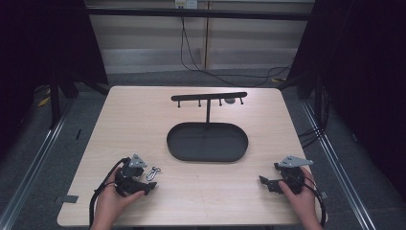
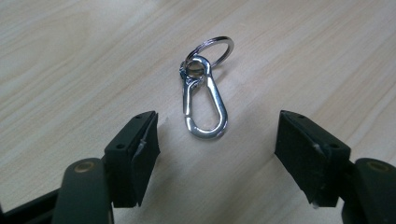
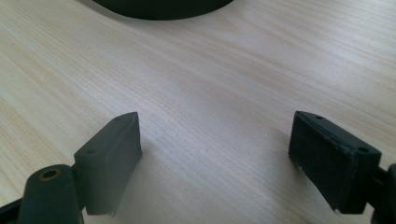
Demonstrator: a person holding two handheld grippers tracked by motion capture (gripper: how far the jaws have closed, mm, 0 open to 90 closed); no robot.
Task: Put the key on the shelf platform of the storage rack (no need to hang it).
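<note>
Silver clip (image 2: 204, 100) is lying flat on the table (image 1: 143, 115), just ahead of the left gripper (image 2: 217, 140) — jaws standing wide, lining up to straddle it; right gripper (image 3: 217, 154) is waiting wide, holding nothing.

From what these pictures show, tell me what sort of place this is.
Most likely a lab recording station, not a home. A bare wooden table stands between dark curtains, cables trail on the floor behind it, and a person holds the left gripper and right gripper.
</note>
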